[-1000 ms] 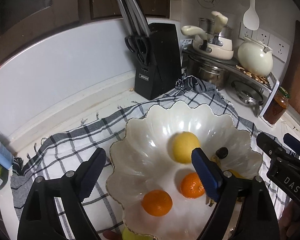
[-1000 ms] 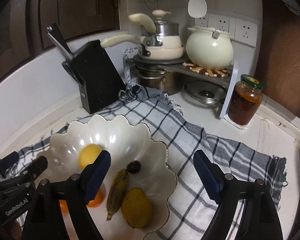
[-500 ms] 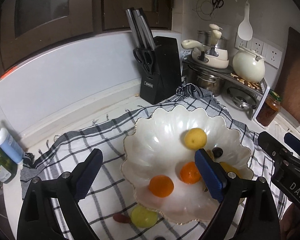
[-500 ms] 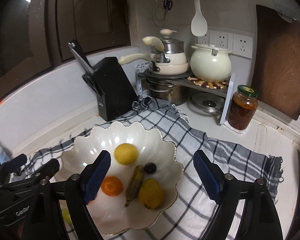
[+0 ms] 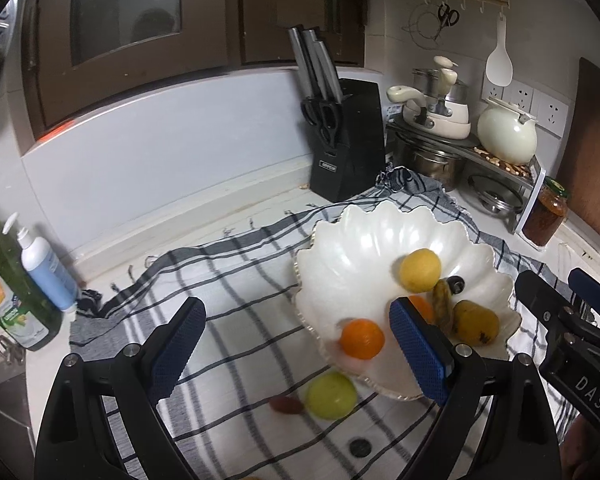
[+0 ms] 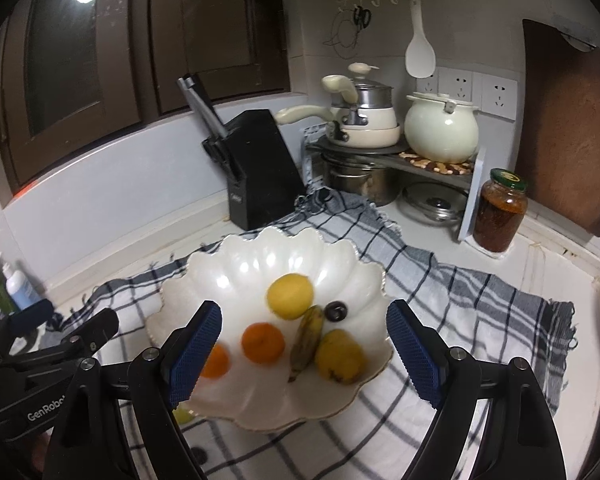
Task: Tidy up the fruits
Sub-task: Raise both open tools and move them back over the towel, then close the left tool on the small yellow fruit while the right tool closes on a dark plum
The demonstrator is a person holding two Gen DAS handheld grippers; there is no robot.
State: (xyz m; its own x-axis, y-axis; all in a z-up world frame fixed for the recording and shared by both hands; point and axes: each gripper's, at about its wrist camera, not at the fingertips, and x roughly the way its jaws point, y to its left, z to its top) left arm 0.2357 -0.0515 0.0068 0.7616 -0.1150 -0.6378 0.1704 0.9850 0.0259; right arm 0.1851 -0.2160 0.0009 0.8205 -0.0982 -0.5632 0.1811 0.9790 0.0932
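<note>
A white scalloped bowl [image 5: 352, 248] [image 6: 228, 272] sits on a checked cloth. In it lie a yellow lemon [image 5: 419, 270] [image 6: 290, 295], two oranges [image 5: 362, 339] [image 6: 262, 342], a small banana [image 6: 308, 342], a yellow mango [image 5: 475, 322] [image 6: 340, 356] and a dark plum [image 6: 336, 311]. On the cloth in front of the bowl lie a green fruit [image 5: 331, 395], a small red fruit [image 5: 286, 405] and a dark round fruit [image 5: 359, 448]. My left gripper [image 5: 298, 354] is open and empty above the cloth, left of the bowl. My right gripper [image 6: 304, 358] is open and empty above the bowl.
A black knife block [image 5: 346, 140] stands at the back. A rack with pots and a white kettle [image 5: 506, 136] is at the back right, with a jar [image 6: 499, 210] beside it. Soap bottles [image 5: 46, 264] stand at the left, by the counter edge.
Both grippers have pulled back and up from the bowl, and stay open. The green, red and dark fruits on the cloth have come into the left wrist view.
</note>
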